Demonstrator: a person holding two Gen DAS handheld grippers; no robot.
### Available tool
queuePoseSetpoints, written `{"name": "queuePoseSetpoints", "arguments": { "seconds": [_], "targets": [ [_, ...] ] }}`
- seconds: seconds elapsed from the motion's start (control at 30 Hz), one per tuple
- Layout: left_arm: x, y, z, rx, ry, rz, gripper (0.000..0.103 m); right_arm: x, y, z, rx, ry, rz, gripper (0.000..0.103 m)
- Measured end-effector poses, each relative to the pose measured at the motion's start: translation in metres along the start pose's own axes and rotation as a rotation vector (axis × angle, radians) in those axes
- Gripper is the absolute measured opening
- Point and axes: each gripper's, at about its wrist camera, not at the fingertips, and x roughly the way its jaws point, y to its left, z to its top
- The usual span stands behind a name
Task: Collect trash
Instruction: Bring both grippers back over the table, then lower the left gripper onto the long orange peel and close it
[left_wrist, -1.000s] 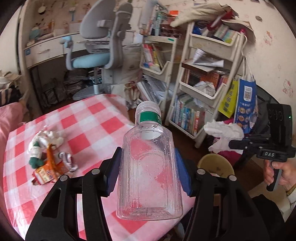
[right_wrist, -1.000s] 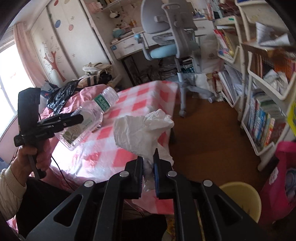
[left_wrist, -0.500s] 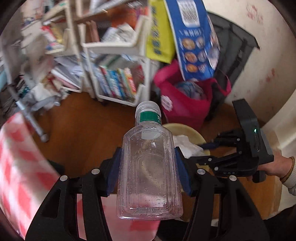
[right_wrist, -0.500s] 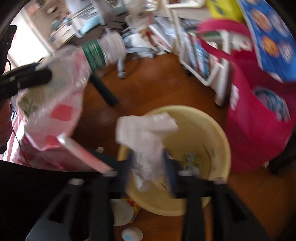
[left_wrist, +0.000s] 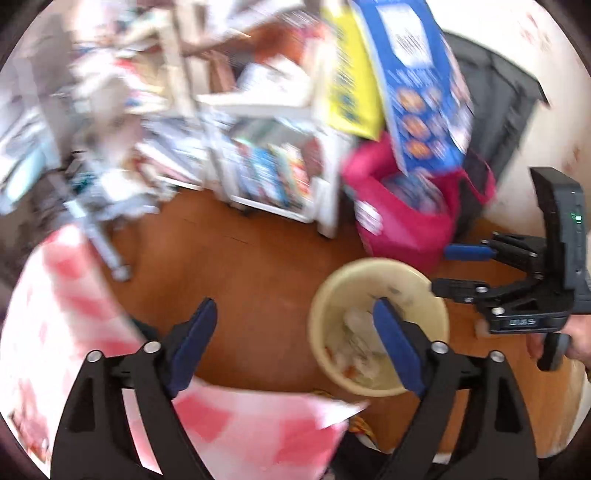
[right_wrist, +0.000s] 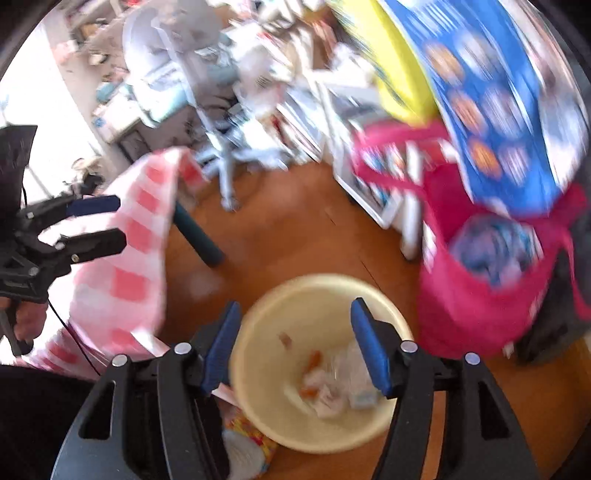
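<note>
Trash (right_wrist: 332, 384) lay in the bottom of the yellow bin (right_wrist: 258, 406) on the wood floor (right_wrist: 288, 229): crumpled white paper, orange scraps, something clear that may be the bottle (too blurred to tell its long axis). The bin stood just beside the hanging corner of the checked tablecloth (right_wrist: 125, 258), with a pink bag (right_wrist: 480, 302) near its far side.

The right gripper (right_wrist: 295, 347) hung directly over the bin mouth, pointing steeply down into it. Its jaws had just been opening and stood spread with nothing between them. In the left wrist view it showed at the right edge (left_wrist: 454, 269), beside the bin rim (left_wrist: 321, 354), jaws apart.

The left gripper (left_wrist: 295, 347) sat off to the table side of the bin. Its jaws had just been opening and stood spread wide and empty, with one blue pad (left_wrist: 395, 350) overlapping the bin mouth in view and the other over bare floor. It also tilted down, seen at the far left of the right wrist view (right_wrist: 92, 225).

Judgement: both drops looked complete. Any trash left would lie back on the table, away from both sets of fingers, so the left hand (nearer the cloth) was better placed to go back first.
</note>
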Motion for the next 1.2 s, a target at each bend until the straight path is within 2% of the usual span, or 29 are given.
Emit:
{"name": "queuePoseSetpoints", "arguments": {
  "seconds": [0.1,0.23,0.33,0.5,0.6,0.63,0.67,0.77,0.87,0.97,1.2],
  "targets": [
    [-0.046,0.044,-0.020,-0.087,-0.069,0.100,0.089,-0.007,0.042,0.026,-0.085,-0.062,0.048,0.067],
    [-0.109,0.108,-0.058,-0.202,-0.132,0.220,0.090,-0.018,0.123,0.061,-0.212,-0.146,0.140,0.071],
    [-0.153,0.156,-0.090,-0.306,-0.182,0.310,0.090,-0.023,0.190,0.086,-0.303,-0.205,0.214,0.079],
    [-0.213,0.226,-0.154,-0.537,-0.291,0.461,0.093,-0.015,0.279,0.097,-0.362,-0.227,0.337,0.089],
    [-0.232,0.265,-0.188,-0.700,-0.274,0.524,0.093,0.008,0.308,0.081,-0.337,-0.205,0.391,0.089],
    [-0.238,0.274,-0.195,-0.725,-0.276,0.554,0.093,0.021,0.318,0.075,-0.364,-0.131,0.383,0.089],
    [-0.243,0.281,-0.202,-0.737,-0.273,0.594,0.093,0.026,0.328,0.076,-0.394,-0.103,0.375,0.088],
    [-0.252,0.299,-0.221,-0.752,-0.217,0.688,0.094,0.026,0.337,0.075,-0.384,-0.127,0.383,0.088],
    [-0.263,0.318,-0.237,-0.783,-0.200,0.699,0.094,0.040,0.350,0.074,-0.391,-0.078,0.338,0.088],
    [-0.271,0.327,-0.248,-0.813,-0.206,0.679,0.094,0.046,0.362,0.070,-0.421,-0.047,0.300,0.088],
    [-0.268,0.331,-0.254,-0.822,-0.167,0.658,0.095,0.055,0.376,0.060,-0.519,-0.016,0.237,0.088]
  ]
}}
